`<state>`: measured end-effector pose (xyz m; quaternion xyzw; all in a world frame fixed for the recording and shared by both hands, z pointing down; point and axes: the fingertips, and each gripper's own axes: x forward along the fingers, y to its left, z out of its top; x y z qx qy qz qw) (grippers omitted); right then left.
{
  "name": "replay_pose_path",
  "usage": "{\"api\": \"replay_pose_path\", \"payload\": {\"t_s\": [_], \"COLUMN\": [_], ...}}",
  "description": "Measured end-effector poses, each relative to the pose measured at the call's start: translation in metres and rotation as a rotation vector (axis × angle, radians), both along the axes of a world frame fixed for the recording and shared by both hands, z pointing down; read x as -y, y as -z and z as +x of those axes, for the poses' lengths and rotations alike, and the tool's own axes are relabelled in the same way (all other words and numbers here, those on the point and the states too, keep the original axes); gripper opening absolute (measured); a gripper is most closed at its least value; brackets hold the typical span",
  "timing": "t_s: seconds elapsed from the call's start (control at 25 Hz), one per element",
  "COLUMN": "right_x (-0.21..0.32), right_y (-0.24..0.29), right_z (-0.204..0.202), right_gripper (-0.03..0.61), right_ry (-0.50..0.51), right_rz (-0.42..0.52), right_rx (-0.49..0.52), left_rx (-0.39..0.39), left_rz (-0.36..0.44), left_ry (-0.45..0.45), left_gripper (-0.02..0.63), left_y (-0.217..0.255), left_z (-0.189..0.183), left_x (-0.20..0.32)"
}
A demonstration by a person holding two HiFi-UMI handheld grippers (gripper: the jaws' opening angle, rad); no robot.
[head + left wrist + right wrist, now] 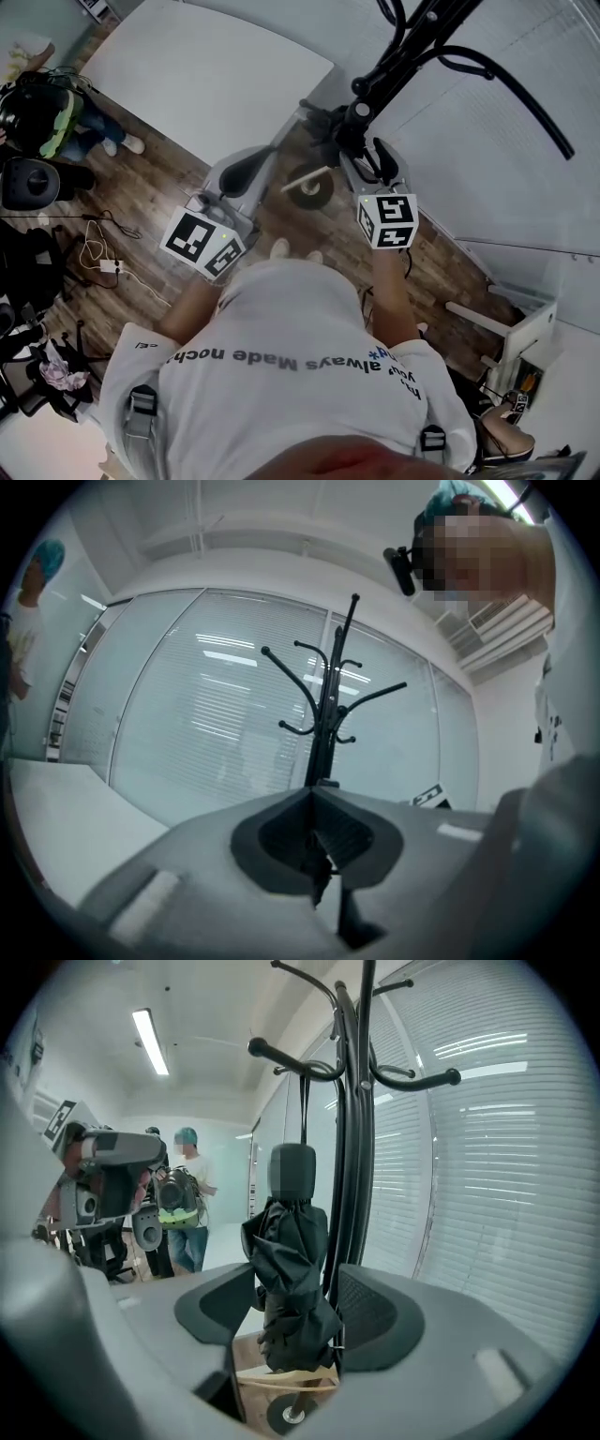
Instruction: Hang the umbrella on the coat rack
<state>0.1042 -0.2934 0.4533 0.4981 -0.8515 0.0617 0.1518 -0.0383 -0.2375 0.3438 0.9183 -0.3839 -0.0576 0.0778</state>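
Umbrella [291, 1279] hangs folded by its strap [304, 1110] from a coat rack [352, 1147] hook [291, 1061], just beside the pole [361, 1016]. My right hand-held gripper [295, 1299] has its jaws spread either side of it, and I see no squeeze on the fabric. Left hand-held gripper [314, 794] is closed on nothing, facing the rack.

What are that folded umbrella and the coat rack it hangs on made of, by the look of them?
Umbrella: likely thin black synthetic fabric, matte with a slight sheen; it bunches in soft creases. Its handle looks like smooth dark plastic. Coat rack: probably black-painted metal tubing, semi-gloss; its thin curved arms with rounded tips catch highlights.
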Motion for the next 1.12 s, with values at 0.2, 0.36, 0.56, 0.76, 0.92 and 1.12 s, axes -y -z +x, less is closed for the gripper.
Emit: {"api": "replay_pose_path", "payload": {"t_s": [0.2,0.36,0.56,0.76,0.92,1.12], "right_x": [-0.018,-0.036,-0.058,-0.080,-0.090,-0.096], "right_y": [0.028,0.059,0.099,0.124,0.130,0.126], "right_z": [0.018,0.029,0.036,0.043,0.047,0.048], "right_gripper": [0.234,0.199,0.139,0.092,0.074,0.071], "right_ry": [0.017,0.028,0.058,0.061,0.059,0.050], "right_rz": [0.047,0.097,0.171,0.206,0.212,0.209], "right_rx": [0.026,0.039,0.072,0.086,0.113,0.149], "left_rx": [0.005,0.003,-0.003,-0.009,-0.008,-0.009], "left_rz": [-0.008,-0.010,-0.006,0.009,0.025,0.017], "left_ry": [-0.010,-0.015,-0.030,-0.042,-0.054,-0.055], "left_gripper": [0.003,0.003,0.003,0.003,0.003,0.003], "left_y": [-0.005,-0.003,0.001,0.009,0.014,0.010], "left_z": [0.018,0.026,0.037,0.044,0.051,0.055], "left_x": [-0.001,-0.003,-0.004,-0.007,-0.008,-0.012]}}
